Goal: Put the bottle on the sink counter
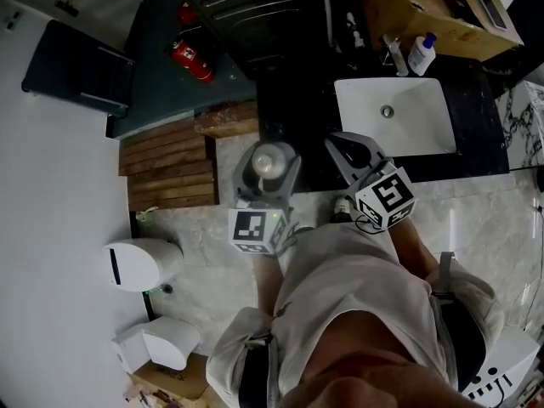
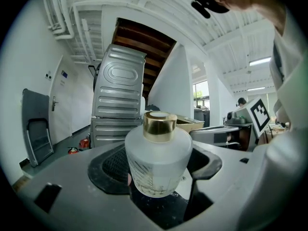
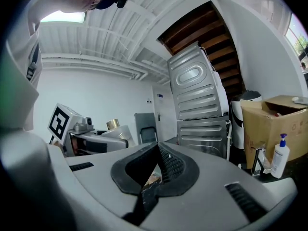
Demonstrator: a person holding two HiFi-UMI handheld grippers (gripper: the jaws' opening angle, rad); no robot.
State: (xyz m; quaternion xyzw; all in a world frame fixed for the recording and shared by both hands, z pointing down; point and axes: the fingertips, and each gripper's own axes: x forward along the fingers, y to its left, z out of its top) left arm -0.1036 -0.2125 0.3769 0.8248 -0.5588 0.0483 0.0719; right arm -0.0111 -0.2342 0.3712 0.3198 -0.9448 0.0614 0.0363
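Fingers (image 2: 111,170) of left gripper (image 2: 159,170) clamp frosted white glass bottle with gold cap (image 2: 159,146), centre of head view, near black sink counter (image 1: 293,134) edge. Right gripper (image 3: 155,172) closed, empty. Risk: smooth round glass slipping; base clipping counter edge.

The squat frosted-glass bottle (image 2: 158,162) looks matt, its gold cap (image 2: 159,126) shiny metal; the white rectangular basin (image 1: 425,121) gleams smooth and glossy.
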